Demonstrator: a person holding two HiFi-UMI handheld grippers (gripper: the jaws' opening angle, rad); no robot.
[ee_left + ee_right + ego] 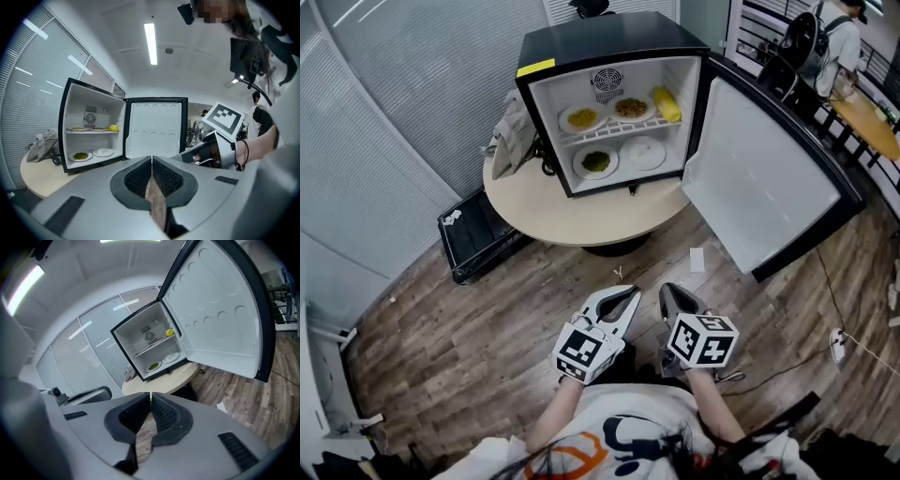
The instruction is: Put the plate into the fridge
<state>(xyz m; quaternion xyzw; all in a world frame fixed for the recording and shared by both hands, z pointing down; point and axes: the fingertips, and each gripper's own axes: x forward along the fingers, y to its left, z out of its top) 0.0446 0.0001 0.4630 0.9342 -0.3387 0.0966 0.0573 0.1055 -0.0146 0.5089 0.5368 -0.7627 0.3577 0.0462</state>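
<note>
A black mini fridge (600, 42) stands open on a round table, its door (759, 178) swung out to the right. On its lower shelf lie a white plate (643, 152) and a plate of green food (596, 162). Two plates of food (581, 117) and a yellow item (666, 103) sit on the upper shelf. My left gripper (633, 294) and right gripper (667, 291) hang side by side over the floor, well short of the table. Both are shut with nothing in them. From the left gripper (151, 159) the white plate (103, 152) shows far off. The right gripper (150, 394) also faces the fridge (150, 345).
The beige round table (581, 211) has a grey cloth bundle (514, 136) left of the fridge. A black case (478, 234) lies on the wooden floor at the left. A paper scrap (697, 260) and a cable (853, 342) lie on the floor. A person (834, 37) stands at the back right.
</note>
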